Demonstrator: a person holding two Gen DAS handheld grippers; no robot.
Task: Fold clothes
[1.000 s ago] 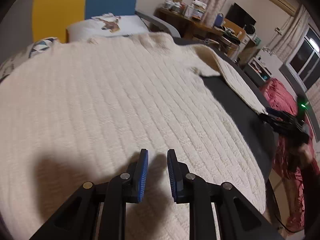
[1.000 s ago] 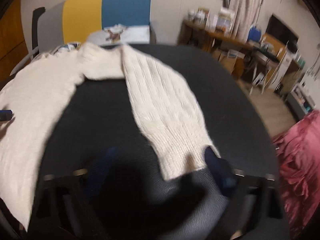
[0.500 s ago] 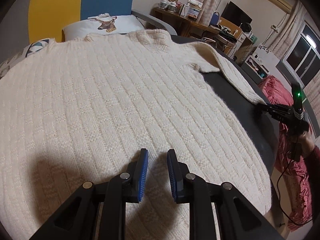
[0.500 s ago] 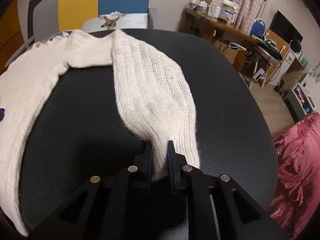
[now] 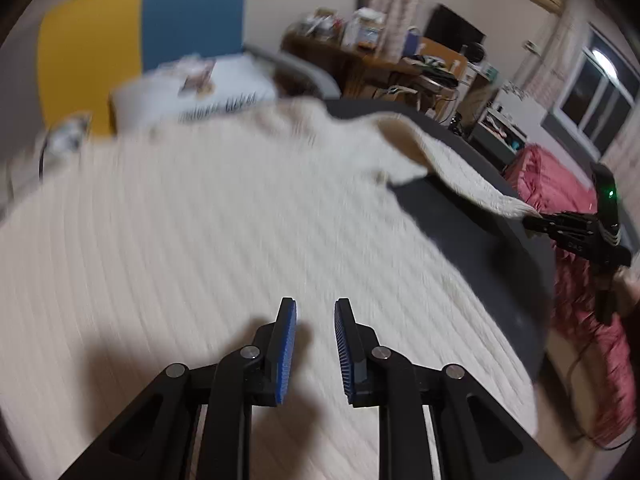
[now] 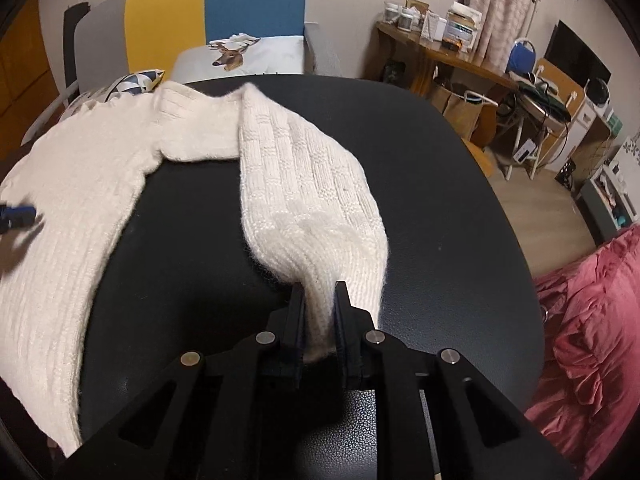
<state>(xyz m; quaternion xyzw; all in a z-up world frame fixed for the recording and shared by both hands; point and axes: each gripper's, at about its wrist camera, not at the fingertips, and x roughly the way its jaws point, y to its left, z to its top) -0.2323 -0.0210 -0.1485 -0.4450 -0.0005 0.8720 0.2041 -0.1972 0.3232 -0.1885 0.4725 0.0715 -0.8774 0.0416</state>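
A cream knit sweater [image 5: 200, 240] lies spread on a round black table [image 5: 460, 232]. My left gripper [image 5: 315, 308] hovers over the sweater's body; its blue pads stand apart with nothing between them. This view is blurred by motion. In the right wrist view the sweater's sleeve [image 6: 304, 184] runs across the black table [image 6: 440, 200] toward me. My right gripper [image 6: 319, 292] is shut on the sleeve's cuff, which is bunched between the fingers. In the left wrist view the right gripper [image 5: 536, 220] holds that cuff at the table's right edge. The left gripper's tip [image 6: 16, 216] shows over the body.
A red cloth [image 6: 592, 320] is heaped to the right of the table. Behind the table stand a deer-print pillow [image 6: 240, 56] and a yellow and blue backrest [image 6: 256, 8]. A cluttered wooden desk [image 6: 440, 48] lines the far wall.
My right gripper went from open around the cuff to shut on it and raised it slightly. My left gripper shifted over the sweater, staying the same width.
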